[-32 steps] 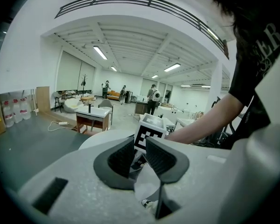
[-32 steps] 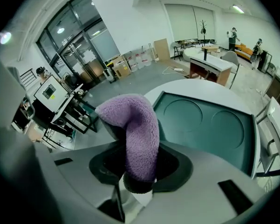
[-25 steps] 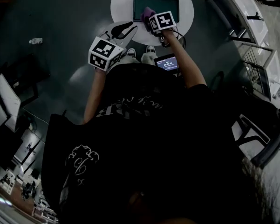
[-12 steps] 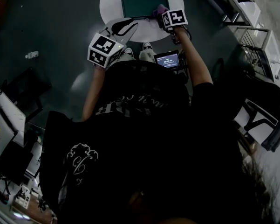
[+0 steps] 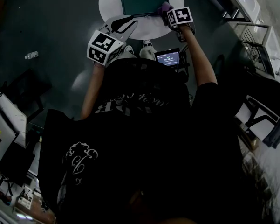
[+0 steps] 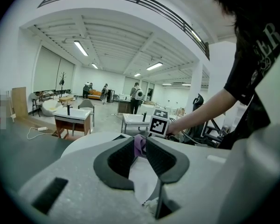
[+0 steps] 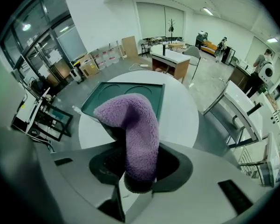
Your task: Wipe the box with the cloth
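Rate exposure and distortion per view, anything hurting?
Head view: underexposed, the person's dark torso fills most of it, and the box is small at the top edge. Left gripper view: well lit, strong fisheye bending, mosaic patch at the left edge. Right gripper view: sharp, fisheye, cloth covers the centre.

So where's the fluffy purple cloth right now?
In the right gripper view, the purple cloth is pinched in the right gripper jaws, its fluffy end over the green box near edge on the round white table.
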Demonstrator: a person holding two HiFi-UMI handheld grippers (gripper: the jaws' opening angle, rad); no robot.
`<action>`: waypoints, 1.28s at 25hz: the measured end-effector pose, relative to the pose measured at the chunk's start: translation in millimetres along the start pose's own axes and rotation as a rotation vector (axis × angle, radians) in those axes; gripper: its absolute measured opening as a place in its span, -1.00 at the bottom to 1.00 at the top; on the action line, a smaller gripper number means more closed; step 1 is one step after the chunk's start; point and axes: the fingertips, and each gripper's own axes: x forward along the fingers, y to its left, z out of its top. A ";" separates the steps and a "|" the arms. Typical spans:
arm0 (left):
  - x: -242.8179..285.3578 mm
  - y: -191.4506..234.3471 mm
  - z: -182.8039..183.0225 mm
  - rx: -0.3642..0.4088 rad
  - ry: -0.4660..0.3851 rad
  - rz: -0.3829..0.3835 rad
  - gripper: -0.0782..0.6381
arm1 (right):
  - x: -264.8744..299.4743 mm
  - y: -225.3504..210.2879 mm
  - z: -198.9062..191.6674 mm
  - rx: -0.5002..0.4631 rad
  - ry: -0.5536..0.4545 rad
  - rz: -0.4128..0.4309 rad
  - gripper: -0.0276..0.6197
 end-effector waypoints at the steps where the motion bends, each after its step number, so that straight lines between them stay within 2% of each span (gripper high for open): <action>1: -1.2 1.0 -0.6 -0.002 0.001 0.002 -0.54 | -1.1 4.6 0.4 -0.009 -0.002 0.009 -0.57; 9: -9.1 8.2 -7.2 -0.020 -0.006 0.020 -0.54 | -8.1 52.1 8.9 -0.139 -0.023 0.104 -0.57; 14: -17.6 13.5 -13.1 -0.033 -0.011 0.030 -0.54 | -4.8 107.4 17.5 -0.232 -0.032 0.201 -0.57; 23: -32.9 14.3 -26.0 -0.070 -0.014 0.064 -0.54 | 32.5 191.3 4.5 -0.383 0.059 0.299 -0.57; 27: -45.4 18.0 -34.9 -0.089 -0.007 0.087 -0.54 | 56.1 199.2 -4.8 -0.396 0.136 0.284 -0.57; 32: -59.0 26.9 -43.3 -0.104 0.000 0.114 -0.54 | 69.4 178.7 -4.1 -0.406 0.178 0.251 -0.57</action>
